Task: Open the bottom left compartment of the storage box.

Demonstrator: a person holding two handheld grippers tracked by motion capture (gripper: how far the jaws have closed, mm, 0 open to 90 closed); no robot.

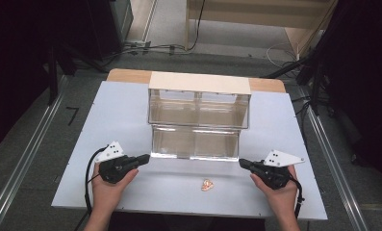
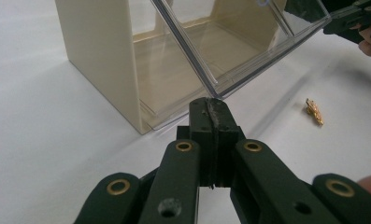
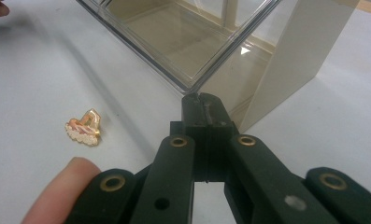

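Nearest item: a small gold pin (image 1: 207,185), pink and white enamel on a gilt back, lying flat on the white tabletop (image 1: 131,110) between the two hands, well apart from either tool. In the right gripper view it (image 3: 83,128) sits left of the jaws; in the left gripper view it (image 2: 315,111) sits to the right.

Left gripper (image 1: 144,159): jaws pressed together, holding nothing, tip at the near left lower corner of the clear drawer (image 1: 195,142). The left gripper view puts the closed tip (image 2: 212,108) right at that corner edge; whether it touches cannot be told.

Right gripper (image 1: 244,164): jaws likewise shut and empty, tip (image 3: 203,105) at the drawer's near right corner, touching or just short of it.

Clear drawer: hard see-through plastic, pulled forward from the lower level of a cream-sided storage box (image 1: 199,83) standing mid-tabletop; a second clear compartment (image 1: 198,109) sits above and behind it.

Handling, as judged: the drawer looks light, stiff and slick, with thin walls that could crack under a hard pinch. Closed tips pushing evenly on both front corners should slide it; an uneven push may skew it or shift the box. The pin is tiny, hard and lies flat, so take it by its edge.
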